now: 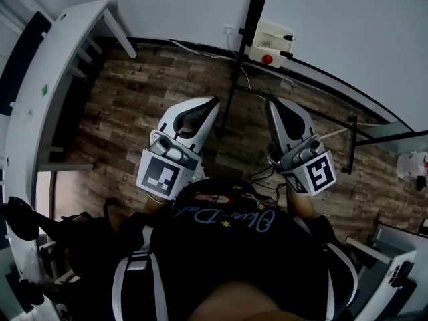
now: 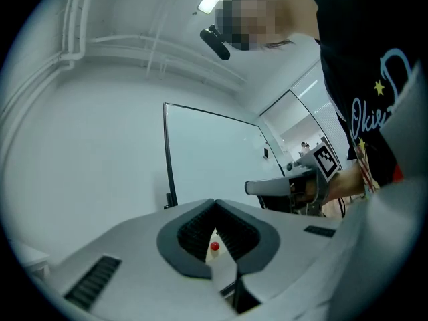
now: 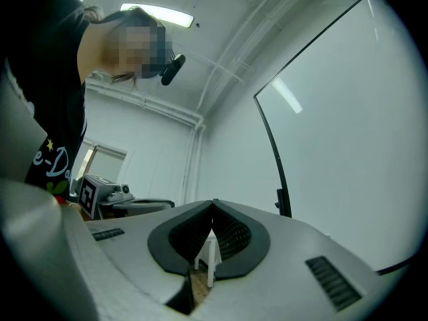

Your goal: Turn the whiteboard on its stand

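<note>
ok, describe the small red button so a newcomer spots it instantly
Find the big white whiteboard at the head view's upper right, then its black upright post. A white plastic box sits against the post; the round red button at its lower edge is the only red spot there.

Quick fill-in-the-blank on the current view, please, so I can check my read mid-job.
The left tool and the right tool both have jaws that are ___.
Between each tool's jaws there is ___.
The button on the white box is ___.
The floor is laid with ___ planks.
Missing words: shut; nothing; red; wooden.
</note>
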Demonstrator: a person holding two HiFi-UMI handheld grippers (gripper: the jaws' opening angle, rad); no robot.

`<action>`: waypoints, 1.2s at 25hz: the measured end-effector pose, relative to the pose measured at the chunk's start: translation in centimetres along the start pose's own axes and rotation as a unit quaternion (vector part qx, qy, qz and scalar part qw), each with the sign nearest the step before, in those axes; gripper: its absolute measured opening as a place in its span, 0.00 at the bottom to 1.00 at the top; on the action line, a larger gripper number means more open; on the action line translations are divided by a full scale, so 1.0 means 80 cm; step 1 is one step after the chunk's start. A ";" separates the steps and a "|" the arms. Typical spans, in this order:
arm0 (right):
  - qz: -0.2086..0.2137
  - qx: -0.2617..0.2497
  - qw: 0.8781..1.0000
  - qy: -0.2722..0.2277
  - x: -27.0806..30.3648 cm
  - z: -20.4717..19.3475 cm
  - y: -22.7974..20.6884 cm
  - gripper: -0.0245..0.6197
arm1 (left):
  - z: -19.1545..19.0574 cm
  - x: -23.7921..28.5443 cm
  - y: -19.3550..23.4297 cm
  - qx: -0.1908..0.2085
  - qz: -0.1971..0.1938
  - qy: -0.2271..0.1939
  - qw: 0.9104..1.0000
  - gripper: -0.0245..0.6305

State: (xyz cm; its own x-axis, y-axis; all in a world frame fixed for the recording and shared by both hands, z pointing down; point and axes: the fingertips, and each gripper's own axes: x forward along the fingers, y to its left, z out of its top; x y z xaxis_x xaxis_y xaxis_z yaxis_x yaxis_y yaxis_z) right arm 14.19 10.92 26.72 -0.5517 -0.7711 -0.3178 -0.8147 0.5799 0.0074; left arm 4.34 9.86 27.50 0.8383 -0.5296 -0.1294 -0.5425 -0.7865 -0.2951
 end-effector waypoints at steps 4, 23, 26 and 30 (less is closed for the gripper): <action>-0.005 0.000 1.000 0.002 0.006 -0.003 0.000 0.09 | -0.001 0.001 0.007 -0.002 -0.005 -0.004 1.000 0.07; -0.008 -0.011 1.000 0.008 0.037 -0.012 0.011 0.09 | -0.008 -0.005 0.037 -0.013 -0.014 -0.014 1.000 0.07; -0.009 -0.013 1.000 0.008 0.042 -0.012 0.012 0.09 | -0.009 -0.005 0.043 -0.019 -0.014 -0.016 1.000 0.07; -0.014 -0.015 1.000 0.010 0.046 -0.014 0.014 0.09 | -0.011 -0.007 0.048 -0.024 -0.017 -0.018 0.999 0.07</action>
State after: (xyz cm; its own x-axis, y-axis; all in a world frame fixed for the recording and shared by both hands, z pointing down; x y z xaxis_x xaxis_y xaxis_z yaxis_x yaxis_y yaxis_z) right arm 11.06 8.46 26.62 -0.5315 -0.7924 -0.2994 -0.8348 0.5498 0.0269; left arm 1.77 6.84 27.25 0.8568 -0.4917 -0.1553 -0.5156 -0.8181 -0.2546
